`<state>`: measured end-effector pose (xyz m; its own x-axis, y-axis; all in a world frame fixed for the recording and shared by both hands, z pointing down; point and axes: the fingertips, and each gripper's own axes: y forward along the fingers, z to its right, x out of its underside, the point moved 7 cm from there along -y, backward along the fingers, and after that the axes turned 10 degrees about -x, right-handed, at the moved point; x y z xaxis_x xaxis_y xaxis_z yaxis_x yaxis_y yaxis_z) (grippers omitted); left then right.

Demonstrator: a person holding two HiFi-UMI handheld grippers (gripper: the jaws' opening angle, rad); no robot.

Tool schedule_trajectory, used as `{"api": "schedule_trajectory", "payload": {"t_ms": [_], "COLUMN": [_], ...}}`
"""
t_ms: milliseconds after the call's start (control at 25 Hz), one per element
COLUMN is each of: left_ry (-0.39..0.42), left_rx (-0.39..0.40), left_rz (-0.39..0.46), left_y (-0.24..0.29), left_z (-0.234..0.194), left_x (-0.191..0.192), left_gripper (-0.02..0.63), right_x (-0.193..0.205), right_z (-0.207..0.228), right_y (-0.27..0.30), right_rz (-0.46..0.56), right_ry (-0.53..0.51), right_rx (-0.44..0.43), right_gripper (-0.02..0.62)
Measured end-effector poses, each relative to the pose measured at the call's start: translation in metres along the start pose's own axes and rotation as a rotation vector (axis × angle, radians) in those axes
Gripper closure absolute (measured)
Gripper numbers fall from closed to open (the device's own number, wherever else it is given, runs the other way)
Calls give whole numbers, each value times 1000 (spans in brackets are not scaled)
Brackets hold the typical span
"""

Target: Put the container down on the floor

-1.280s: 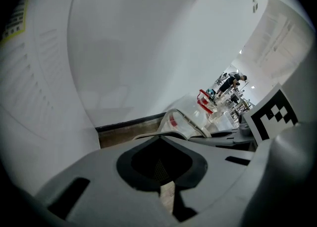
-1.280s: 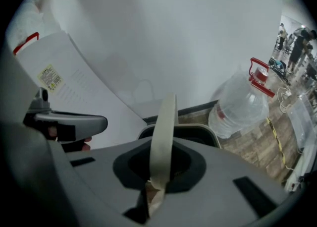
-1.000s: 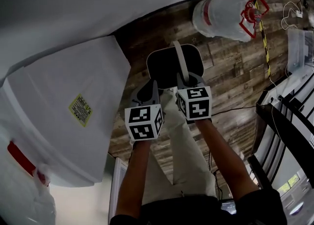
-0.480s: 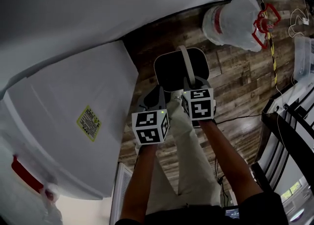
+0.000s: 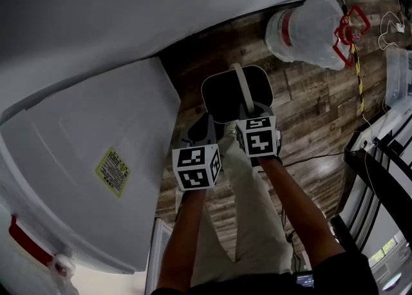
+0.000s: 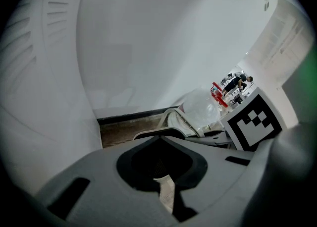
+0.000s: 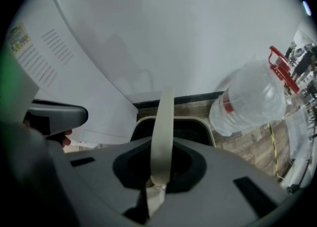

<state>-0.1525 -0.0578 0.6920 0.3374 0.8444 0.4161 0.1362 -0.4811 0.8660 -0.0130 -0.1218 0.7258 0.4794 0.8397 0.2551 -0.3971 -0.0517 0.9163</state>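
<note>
A dark container (image 5: 222,94) with a pale rim hangs over the wood floor by its pale handle (image 5: 243,84). My right gripper (image 5: 250,108) is shut on that handle; in the right gripper view the handle (image 7: 162,132) runs up from the closed jaws to the container's rim (image 7: 142,123). To its left, my left gripper (image 5: 201,126) is level with it, jaws together with nothing held. In the left gripper view the container (image 6: 168,121) shows ahead and the right gripper's marker cube (image 6: 252,122) to the right.
A big clear water bottle (image 5: 306,23) with a red carrier (image 5: 347,28) lies on the floor beyond the container, also seen as the bottle (image 7: 252,99). A large white appliance (image 5: 84,158) with a yellow label (image 5: 113,170) fills the left. A black rack (image 5: 380,171) stands at right.
The head view has shifted a little, so the appliance and bottle sit differently in frame. Both grippers and the hanging container keep nearly the same places; the right grip on the handle is unchanged.
</note>
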Motion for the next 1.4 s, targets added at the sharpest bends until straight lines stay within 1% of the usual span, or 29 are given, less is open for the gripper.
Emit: {"api": "schedule_trajectory", "payload": {"t_ms": [160,320,520,720,880,960,1080,1400], "left_ry": [-4,11,23,14,3,2,3,-2], "left_rx": [0,-13,-22,-25,-31,-32,-35,-47], "left_rz": [-1,-4,13,41,51,52,58,88], "left_y": [8,14,22,36,47,52,61,81], "left_z": [-5,-9,-10,-13,-17,-19,-21,-29], "left_x": [6,13,13,7,6,7,8,7], "left_gripper": [592,592,592,592,592,592,592,592], "right_x": [3,3,-2,-14,-28,-35,-44,-63], "right_z": [1,3,5,6,11,13,17,23], "right_y": [11,23,36,50,61,67,77,96], "right_rz": [-2,2,13,30,47,67,103,144], "right_ry": [-6,-6,-12,-34,-98,-113,-132,-161], "right_rx": [0,-4,-13,-26,-23,-27,-32,-32], "right_gripper": [565,565,565,565,565,565,563,563]}}
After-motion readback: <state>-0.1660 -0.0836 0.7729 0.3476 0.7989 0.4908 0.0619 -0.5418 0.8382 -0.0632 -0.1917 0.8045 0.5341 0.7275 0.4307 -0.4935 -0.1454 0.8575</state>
